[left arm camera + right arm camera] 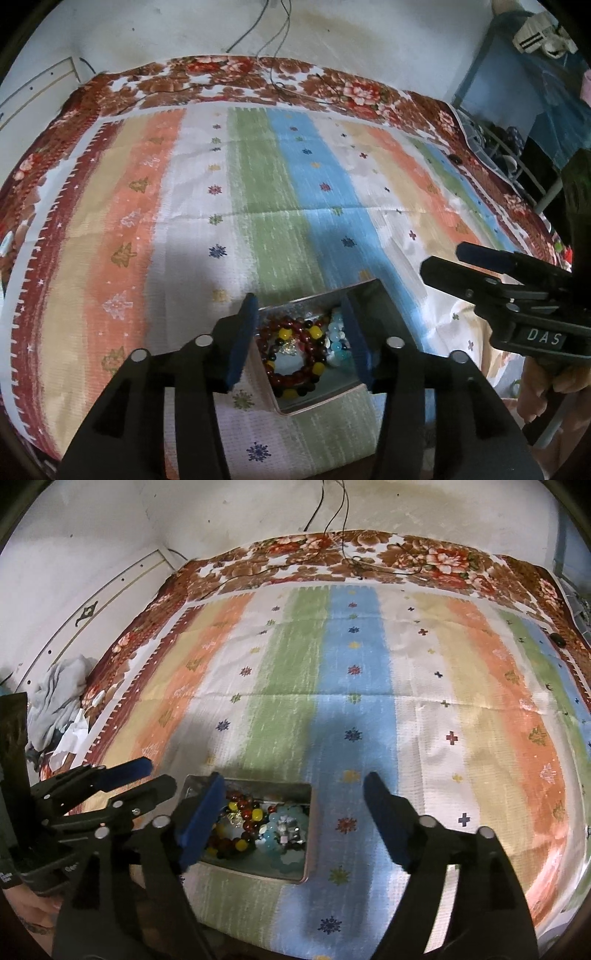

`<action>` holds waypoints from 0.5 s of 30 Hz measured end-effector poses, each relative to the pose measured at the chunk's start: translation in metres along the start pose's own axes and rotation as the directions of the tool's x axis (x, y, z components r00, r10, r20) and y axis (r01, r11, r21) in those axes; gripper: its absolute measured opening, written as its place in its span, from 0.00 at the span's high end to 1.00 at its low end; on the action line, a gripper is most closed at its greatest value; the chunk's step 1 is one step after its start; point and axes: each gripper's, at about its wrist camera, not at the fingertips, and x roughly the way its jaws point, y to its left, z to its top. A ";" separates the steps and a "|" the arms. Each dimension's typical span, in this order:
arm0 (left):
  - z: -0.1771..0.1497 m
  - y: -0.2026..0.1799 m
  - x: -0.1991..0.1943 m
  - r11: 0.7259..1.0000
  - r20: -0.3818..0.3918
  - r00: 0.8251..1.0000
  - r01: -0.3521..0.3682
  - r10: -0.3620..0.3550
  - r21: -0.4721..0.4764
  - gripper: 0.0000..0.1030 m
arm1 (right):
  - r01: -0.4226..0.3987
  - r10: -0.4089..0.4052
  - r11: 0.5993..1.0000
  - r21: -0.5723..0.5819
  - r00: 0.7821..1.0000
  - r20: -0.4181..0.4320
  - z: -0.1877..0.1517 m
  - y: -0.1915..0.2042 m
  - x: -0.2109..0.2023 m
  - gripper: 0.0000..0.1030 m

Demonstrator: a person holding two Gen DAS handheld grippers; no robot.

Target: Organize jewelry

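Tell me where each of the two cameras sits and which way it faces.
Left wrist: on the left claw, looking forward and down over the metal tray of bead bracelets; the right claw and a hand show at right.
Right wrist: on the right claw, facing the same way; the left claw shows at left.
Shared: the tray, bracelets, striped cloth and wall.
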 end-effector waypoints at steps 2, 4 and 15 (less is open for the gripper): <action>-0.001 0.002 -0.004 1.000 0.011 1.000 -0.004 0.004 -0.009 0.36 | 0.006 -0.006 1.000 0.003 1.000 0.011 0.000 -0.002 -0.002 0.16; -0.004 0.004 -0.006 1.000 0.016 1.000 -0.013 0.013 -0.012 0.28 | 0.007 -0.007 1.000 0.007 1.000 0.023 0.000 -0.004 -0.005 0.13; -0.023 -0.006 -0.023 0.998 0.093 0.994 -0.058 0.054 0.038 0.06 | 0.034 -0.032 0.999 -0.016 0.994 0.103 -0.014 -0.010 -0.027 0.05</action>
